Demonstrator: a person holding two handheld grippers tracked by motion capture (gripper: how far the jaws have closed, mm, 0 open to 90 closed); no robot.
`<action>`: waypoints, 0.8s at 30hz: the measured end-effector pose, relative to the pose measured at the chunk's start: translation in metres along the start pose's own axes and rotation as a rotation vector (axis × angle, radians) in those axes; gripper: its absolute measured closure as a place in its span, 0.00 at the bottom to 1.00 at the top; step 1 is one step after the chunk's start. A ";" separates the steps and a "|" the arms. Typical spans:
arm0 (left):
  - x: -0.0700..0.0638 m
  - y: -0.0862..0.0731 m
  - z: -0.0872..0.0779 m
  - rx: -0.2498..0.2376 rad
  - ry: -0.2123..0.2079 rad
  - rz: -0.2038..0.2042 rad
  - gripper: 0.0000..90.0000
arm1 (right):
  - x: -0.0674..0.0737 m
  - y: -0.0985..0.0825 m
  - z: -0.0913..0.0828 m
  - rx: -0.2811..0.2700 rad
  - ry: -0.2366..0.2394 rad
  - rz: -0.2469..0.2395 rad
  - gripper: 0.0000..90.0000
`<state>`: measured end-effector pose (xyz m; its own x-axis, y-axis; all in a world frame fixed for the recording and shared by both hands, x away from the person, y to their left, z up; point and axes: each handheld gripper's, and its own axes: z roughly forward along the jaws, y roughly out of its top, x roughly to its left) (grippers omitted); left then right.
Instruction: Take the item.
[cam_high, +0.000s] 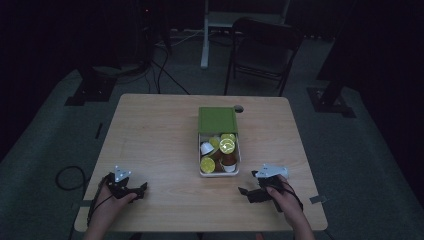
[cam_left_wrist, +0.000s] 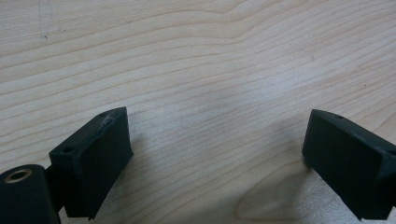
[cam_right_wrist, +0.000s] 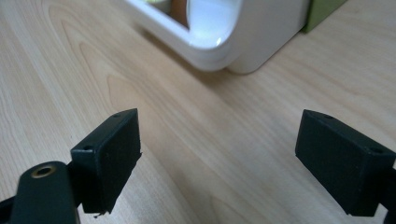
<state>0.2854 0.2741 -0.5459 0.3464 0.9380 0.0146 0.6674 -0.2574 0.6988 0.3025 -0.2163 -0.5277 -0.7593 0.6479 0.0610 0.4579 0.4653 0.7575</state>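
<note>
A white box stands mid-table, its green lid slid back over the far half. Inside lie several coffee capsules with yellow-green, brown and white tops. My left gripper rests low over the table's near left part, well away from the box. In the left gripper view the left gripper is open over bare wood. My right gripper sits near the front right, just short of the box's near right corner. In the right gripper view the right gripper is open and holds nothing, with the box's rounded corner ahead.
The wooden table has free surface left of the box. A small dark object lies by the far edge behind the lid. A folding chair and a white stand are beyond the table. A cable lies coiled on the floor at left.
</note>
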 end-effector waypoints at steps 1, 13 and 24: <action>0.000 0.000 0.000 0.000 0.000 0.000 0.10 | 0.000 -0.001 0.001 0.006 0.003 -0.010 0.15; 0.000 0.000 0.000 0.001 0.000 0.000 0.10 | -0.001 -0.014 0.013 0.086 -0.014 -0.059 0.15; 0.000 -0.001 -0.001 0.001 0.004 -0.006 0.10 | 0.000 -0.017 0.015 0.057 -0.017 -0.063 0.13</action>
<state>0.2845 0.2740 -0.5458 0.3397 0.9404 0.0138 0.6700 -0.2523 0.6982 0.3014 -0.2150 -0.5501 -0.7795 0.6264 0.0031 0.4358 0.5387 0.7210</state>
